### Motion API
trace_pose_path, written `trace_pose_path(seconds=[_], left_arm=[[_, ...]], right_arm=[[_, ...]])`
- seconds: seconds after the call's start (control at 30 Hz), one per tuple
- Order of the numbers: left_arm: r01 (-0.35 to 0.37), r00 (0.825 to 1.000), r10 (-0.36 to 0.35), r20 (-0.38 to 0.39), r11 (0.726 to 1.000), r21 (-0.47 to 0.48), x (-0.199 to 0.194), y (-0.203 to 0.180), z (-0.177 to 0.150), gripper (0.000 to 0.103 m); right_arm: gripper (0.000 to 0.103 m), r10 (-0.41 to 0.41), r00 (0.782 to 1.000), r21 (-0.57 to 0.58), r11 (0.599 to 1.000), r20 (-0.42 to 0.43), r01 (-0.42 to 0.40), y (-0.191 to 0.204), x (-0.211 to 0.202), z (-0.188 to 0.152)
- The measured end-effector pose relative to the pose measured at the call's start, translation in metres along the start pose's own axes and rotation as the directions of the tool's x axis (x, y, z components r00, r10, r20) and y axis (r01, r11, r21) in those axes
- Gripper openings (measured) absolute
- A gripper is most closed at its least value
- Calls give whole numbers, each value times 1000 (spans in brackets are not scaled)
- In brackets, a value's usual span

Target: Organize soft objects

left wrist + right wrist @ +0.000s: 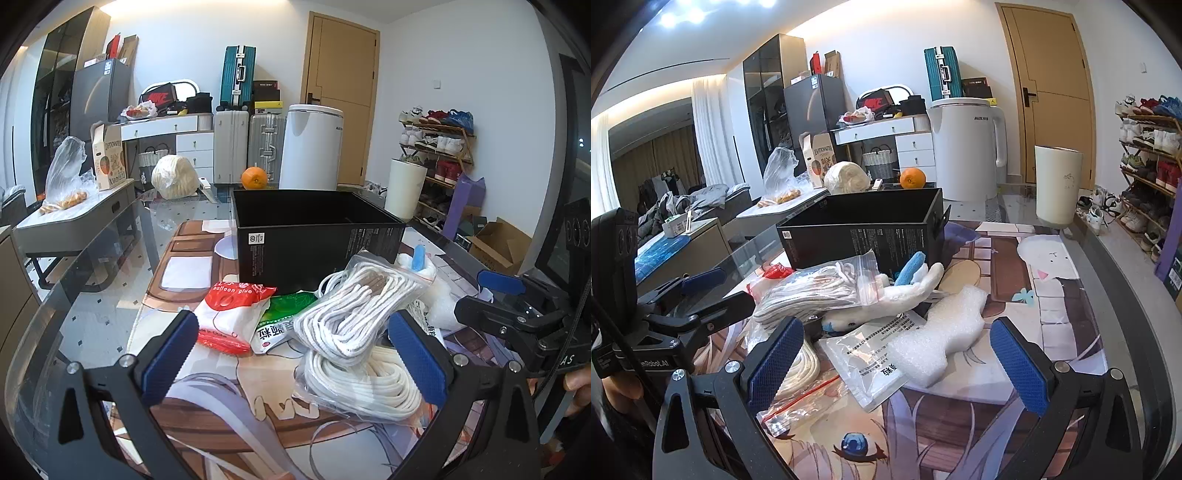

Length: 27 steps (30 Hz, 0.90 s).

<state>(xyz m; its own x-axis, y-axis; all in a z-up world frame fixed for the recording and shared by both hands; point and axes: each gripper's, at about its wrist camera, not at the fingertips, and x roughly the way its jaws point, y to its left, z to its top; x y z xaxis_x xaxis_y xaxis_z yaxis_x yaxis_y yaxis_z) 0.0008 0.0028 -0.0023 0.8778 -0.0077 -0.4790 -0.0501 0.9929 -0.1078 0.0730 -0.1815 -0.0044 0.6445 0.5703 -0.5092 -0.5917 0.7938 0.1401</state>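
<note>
I hold both sets of jaws spread wide and empty above the near edge of the table (110, 295), tilted down toward the heap, so each camera looks over what has to be sorted. My left gripper (295, 354) hangs over the two bags of white rope (354, 314), which lie stacked one on the other just in front of it; nothing touches the pads, so I judge this a pause before a first grasp. Left of the rope lie a red-and-white packet (232, 314) and a green packet (284, 314), overlapping at their edges. My right gripper (897, 354) hangs over the foam piece (938, 339) and a flat printed pouch (871, 365) tucked partly under it; the white plush (908, 288) lies beyond them, leaning on the rope bags. The black box (314, 247) stands open just behind the heap, apparently empty, and I take it to be where the soft things go: its mouth faces up and it sits within easy reach of both hands. An orange (254, 178) and a white cup (1058, 184) stand farther back, apart from the pile. The slippery bags may slide off each other when I lift one.
</note>
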Motion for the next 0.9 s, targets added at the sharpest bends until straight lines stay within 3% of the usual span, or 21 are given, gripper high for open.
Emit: trace_pose_path(seconds=[0.9], left_arm=[[-1, 1000, 1, -6, 1000, 5, 2, 2, -1, 103]], right_arm=[[103, -3, 1000, -6, 1000, -6, 3, 0, 1, 0]])
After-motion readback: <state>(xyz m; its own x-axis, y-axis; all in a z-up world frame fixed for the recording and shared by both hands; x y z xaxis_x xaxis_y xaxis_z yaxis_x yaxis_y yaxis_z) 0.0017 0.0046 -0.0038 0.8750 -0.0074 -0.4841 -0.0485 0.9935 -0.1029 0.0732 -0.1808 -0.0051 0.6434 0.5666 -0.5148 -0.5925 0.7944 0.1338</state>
